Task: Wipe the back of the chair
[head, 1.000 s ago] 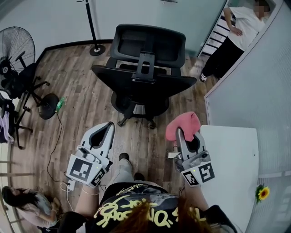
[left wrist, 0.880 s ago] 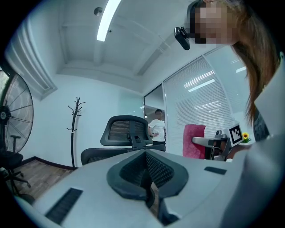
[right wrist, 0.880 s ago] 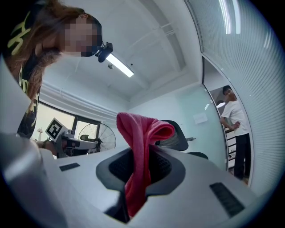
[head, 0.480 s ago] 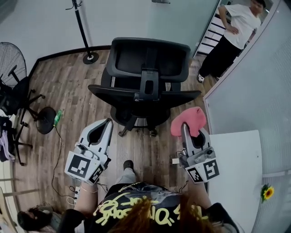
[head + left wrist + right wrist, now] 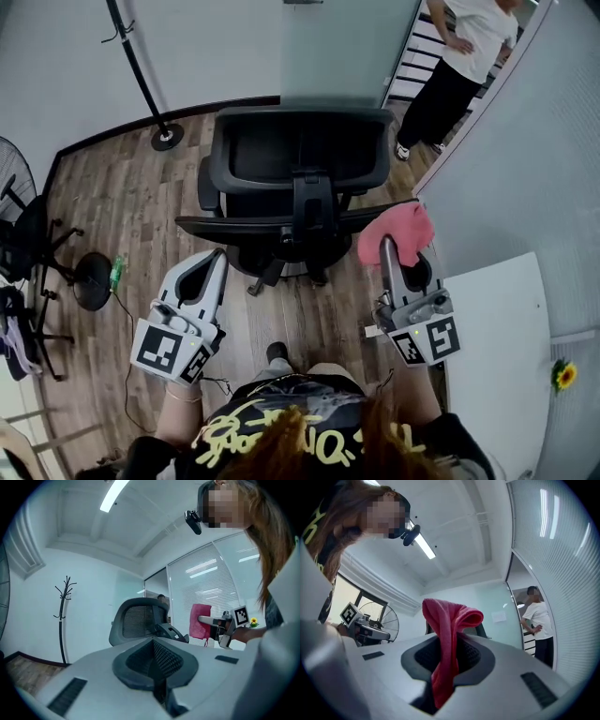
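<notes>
Chair back, its top edge running left to right, stands just ahead-left of the right gripper, whose jaws pinch a pink cloth near that edge's right end; the left gripper, jaws together and empty, sits farther off.

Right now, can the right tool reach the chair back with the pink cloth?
Probably yes: the right tool, shut on the pink cloth, is beside the chair back with nothing between them.

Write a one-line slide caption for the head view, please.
Right tool grips a pink cloth beside the black office chair; left tool is shut and empty.
</notes>
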Demonstrator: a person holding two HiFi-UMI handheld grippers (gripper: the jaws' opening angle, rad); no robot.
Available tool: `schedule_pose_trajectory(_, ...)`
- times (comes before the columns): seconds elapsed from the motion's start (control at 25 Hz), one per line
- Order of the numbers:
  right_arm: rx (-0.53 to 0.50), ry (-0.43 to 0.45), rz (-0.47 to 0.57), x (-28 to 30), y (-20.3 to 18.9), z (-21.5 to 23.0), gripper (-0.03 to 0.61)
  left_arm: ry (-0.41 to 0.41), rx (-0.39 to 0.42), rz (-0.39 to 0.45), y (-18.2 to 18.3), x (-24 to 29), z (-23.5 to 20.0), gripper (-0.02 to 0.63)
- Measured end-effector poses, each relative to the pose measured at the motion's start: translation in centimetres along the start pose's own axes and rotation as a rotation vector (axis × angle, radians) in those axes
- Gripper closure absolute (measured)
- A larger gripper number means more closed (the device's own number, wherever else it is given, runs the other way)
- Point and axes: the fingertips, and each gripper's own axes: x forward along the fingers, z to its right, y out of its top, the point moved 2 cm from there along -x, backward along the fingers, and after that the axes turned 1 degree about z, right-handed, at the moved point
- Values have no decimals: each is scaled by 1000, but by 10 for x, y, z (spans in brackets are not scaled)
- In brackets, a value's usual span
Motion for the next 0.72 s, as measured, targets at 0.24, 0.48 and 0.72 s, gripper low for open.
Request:
schedule_pose_trajectory(0.24,-64,-43,10,31,21,39,518,19,-1,16,5,5,-11,618)
schedule_pose_trajectory(0.48,-99,-62,-92,74,9,91,518,57,-7,14,3,2,-8,618)
schedule_pose_trajectory(0.72,-106,-74,-192,104,-16,118,518,83,-26,8,-2,-3,-7,618)
